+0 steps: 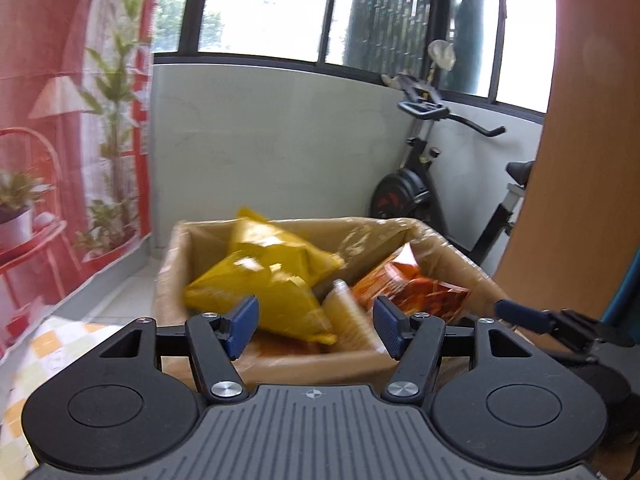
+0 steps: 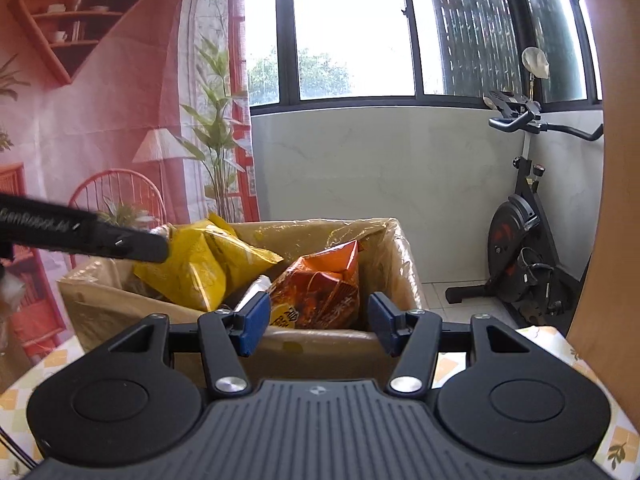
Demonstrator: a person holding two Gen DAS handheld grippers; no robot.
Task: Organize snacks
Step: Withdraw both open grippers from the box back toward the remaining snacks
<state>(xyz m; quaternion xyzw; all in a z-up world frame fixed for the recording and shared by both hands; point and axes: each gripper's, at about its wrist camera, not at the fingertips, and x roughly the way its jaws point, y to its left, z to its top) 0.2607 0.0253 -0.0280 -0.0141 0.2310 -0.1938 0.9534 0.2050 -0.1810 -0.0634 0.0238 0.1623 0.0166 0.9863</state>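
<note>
Nearest the lens, both hand-held grippers stand spread with nothing between their blue pads: the left hand-held gripper (image 1: 316, 326) and the right hand-held gripper (image 2: 318, 322) each hover at the near rim of the cardboard box (image 2: 320, 340), which sits on the desk (image 2: 540, 340) under a checked yellow-and-white cloth.

Inside the box, lined with clear plastic film, lie the snacks. Two yellow bags (image 1: 260, 280) pile up toward 10 o'clock in the left view, one leaning on the other. An orange bag (image 2: 320, 292) stands tilted at 12 o'clock in the right view, its sealed top pointing up. Between them, a pale wrapped pack (image 1: 344, 308) shows only partly; what it holds I cannot tell.

These bags look light, puffed with air and slick, and their contents would probably crush under a hard squeeze. The flat crimped seam at a top edge or a corner seems the safest hold, since a pinch on the belly would likely slip or dent it.

Beyond the box stands a pale tiled wall below dark-framed windows. An exercise bike (image 2: 524, 240) stands at 2 o'clock on the tiled floor, and a printed red backdrop (image 2: 100, 120) hangs at 9 o'clock.
</note>
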